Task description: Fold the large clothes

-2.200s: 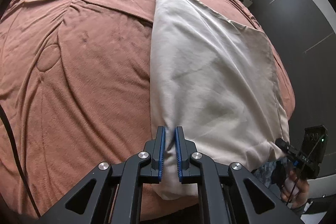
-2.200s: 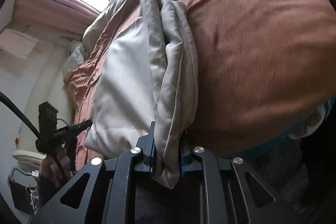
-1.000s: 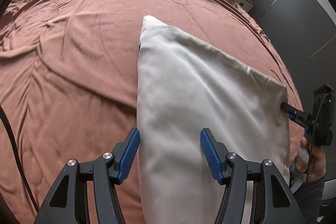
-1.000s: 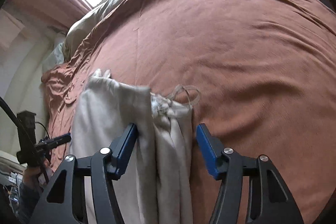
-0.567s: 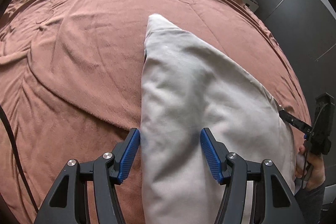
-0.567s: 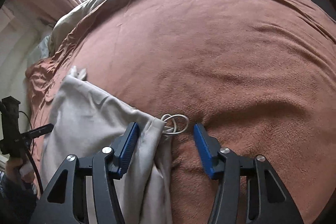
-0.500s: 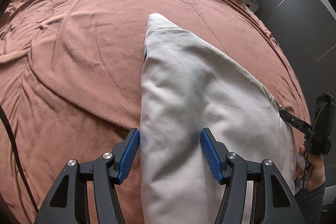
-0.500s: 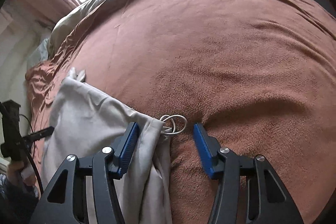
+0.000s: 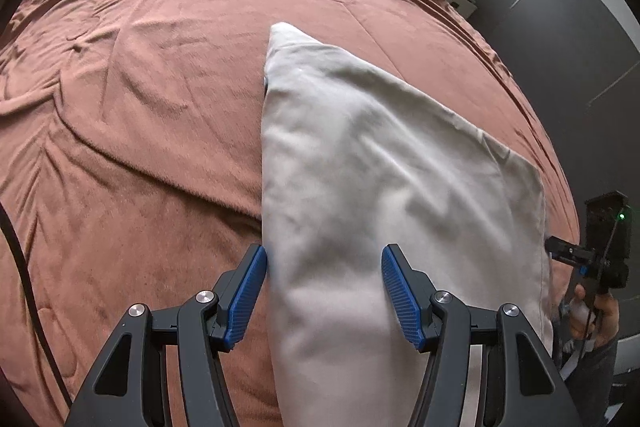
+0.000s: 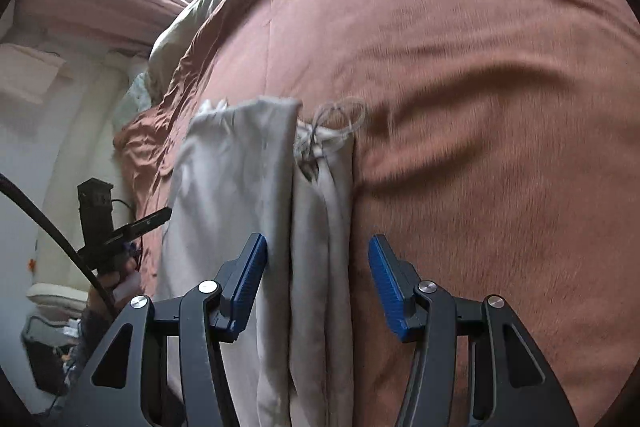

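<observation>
A: L gripper (image 9: 323, 287)?
B: Jaws apart now, nothing pinched; it clamped the beige garment (image 9: 380, 163) edge a couple secs back.
A: R gripper (image 10: 316, 281)?
B: Also let go, though jaws just narrowed a bit, cloth between, pads not pressing.
A: Garment?
B: Folded, flat on brown bedspread (image 9: 160, 87), drawstring (image 10: 340, 119) end far. Prob. this fold's laid down.

Beige garment (image 9: 380, 163), folded into a long panel, lies flat on the rust-brown bedspread (image 9: 160, 107); drawstring (image 10: 340, 123) protrudes at one end.
</observation>
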The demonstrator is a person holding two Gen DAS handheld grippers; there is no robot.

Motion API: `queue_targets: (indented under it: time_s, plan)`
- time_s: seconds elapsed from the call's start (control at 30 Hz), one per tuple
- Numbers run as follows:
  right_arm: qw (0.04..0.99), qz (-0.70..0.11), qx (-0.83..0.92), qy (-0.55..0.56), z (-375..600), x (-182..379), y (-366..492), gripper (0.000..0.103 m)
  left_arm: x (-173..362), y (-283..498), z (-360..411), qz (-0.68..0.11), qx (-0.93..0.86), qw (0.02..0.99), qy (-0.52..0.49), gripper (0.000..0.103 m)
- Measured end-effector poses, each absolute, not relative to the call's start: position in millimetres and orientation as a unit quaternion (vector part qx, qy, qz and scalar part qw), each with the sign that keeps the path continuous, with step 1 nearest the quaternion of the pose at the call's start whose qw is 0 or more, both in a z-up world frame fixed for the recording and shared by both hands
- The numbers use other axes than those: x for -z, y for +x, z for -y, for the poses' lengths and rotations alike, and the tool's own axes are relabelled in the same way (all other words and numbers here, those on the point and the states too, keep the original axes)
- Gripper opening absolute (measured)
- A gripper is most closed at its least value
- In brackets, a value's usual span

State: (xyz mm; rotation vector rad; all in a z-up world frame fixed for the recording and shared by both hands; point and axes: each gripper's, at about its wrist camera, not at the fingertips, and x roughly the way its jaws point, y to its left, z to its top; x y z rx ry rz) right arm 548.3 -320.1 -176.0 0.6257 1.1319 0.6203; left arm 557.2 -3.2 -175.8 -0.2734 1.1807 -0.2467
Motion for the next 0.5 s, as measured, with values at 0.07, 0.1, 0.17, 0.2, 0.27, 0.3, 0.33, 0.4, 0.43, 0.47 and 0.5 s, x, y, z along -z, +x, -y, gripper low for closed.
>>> queue_targets:
  time_s: [0.07,0.1,0.17,0.2,0.27,0.3,0.33,0.4,0.43,0.47,0.5]
  plan:
    - [0.742,-0.522,-0.289,0.306,314.3,184.1,555.7,0.051,176.7,556.5,2.2,-0.554,0.117,0.813,-0.134,0.062]
    - [0.738,-0.523,-0.293,0.310,309.4,188.0,561.1,0.051,177.5,556.7,0.9,-0.555,0.118,0.812,-0.138,0.062]
    - [0.739,-0.524,-0.289,0.310,297.0,193.5,567.6,0.051,178.6,556.7,-0.4,-0.555,0.118,0.810,-0.144,0.062]
    - [0.734,-0.524,-0.296,0.314,290.9,195.3,572.1,0.051,178.9,558.1,-0.4,-0.556,0.118,0.810,-0.144,0.062]
    - [0.730,-0.527,-0.298,0.317,284.2,198.6,586.8,0.051,180.3,561.8,-0.6,-0.556,0.120,0.809,-0.145,0.062]
    - [0.727,-0.528,-0.301,0.319,298.5,201.6,587.5,0.051,181.2,563.9,-0.6,-0.557,0.120,0.809,-0.144,0.062]
    - [0.724,-0.527,-0.306,0.323,295.4,201.9,592.4,0.053,181.9,564.9,-0.8,-0.556,0.120,0.809,-0.145,0.062]
    - [0.717,-0.521,-0.318,0.335,307.0,206.9,597.2,0.053,184.8,570.2,-1.4,-0.555,0.120,0.809,-0.151,0.062]
    - [0.713,-0.521,-0.321,0.342,307.5,210.5,601.8,0.053,186.6,571.9,-3.3,-0.553,0.120,0.809,-0.157,0.062]
    - [0.712,-0.519,-0.323,0.344,306.0,212.9,605.5,0.053,188.6,573.7,-4.5,-0.551,0.120,0.809,-0.164,0.062]
    - [0.716,-0.519,-0.323,0.338,306.0,217.3,605.0,0.052,190.4,575.0,-6.3,-0.550,0.120,0.809,-0.171,0.062]
